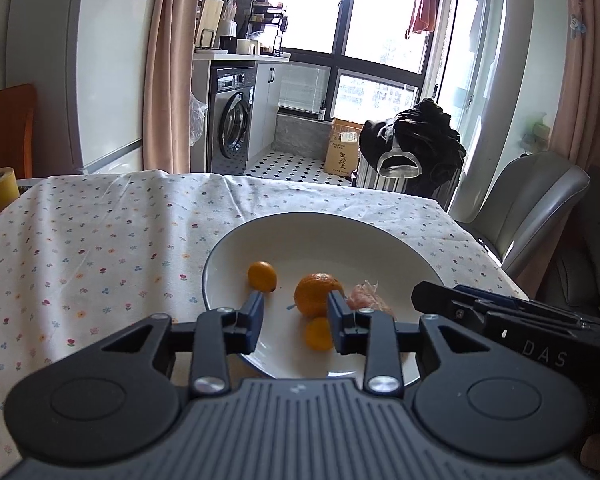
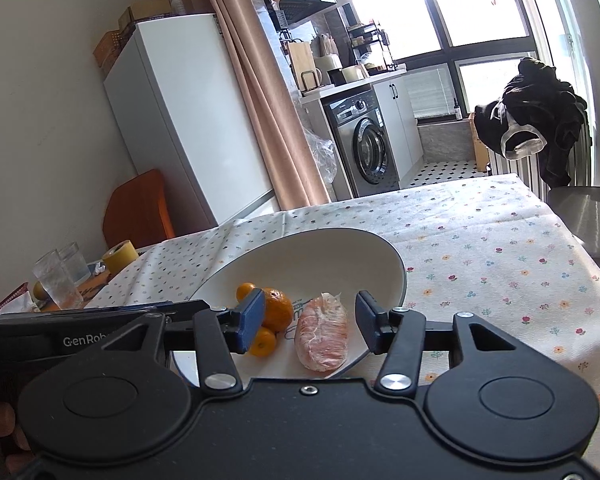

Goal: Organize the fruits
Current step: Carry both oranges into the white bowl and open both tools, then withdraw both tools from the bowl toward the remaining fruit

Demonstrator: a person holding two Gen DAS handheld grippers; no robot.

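Two grippers hover over the near rim of your white plate (image 1: 380, 232): your left gripper (image 1: 296, 302) and your right gripper (image 2: 310, 306), both with fingers apart and empty. Between them lie a small kumquat (image 1: 318, 334), an orange (image 1: 314, 294) and a peeled pomelo segment (image 2: 322, 336). Farther back sits another kumquat (image 1: 262, 276), on the floral tablecloth (image 1: 100, 248).

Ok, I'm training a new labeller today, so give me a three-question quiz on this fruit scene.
1. True or false: all the fruit lies in the white plate.
2. How many small kumquats lie beside the mandarin?
3. The peeled citrus segment sits in front of which hand-held gripper: A left, B right?

Key: 1 true; 2 two; 3 B.
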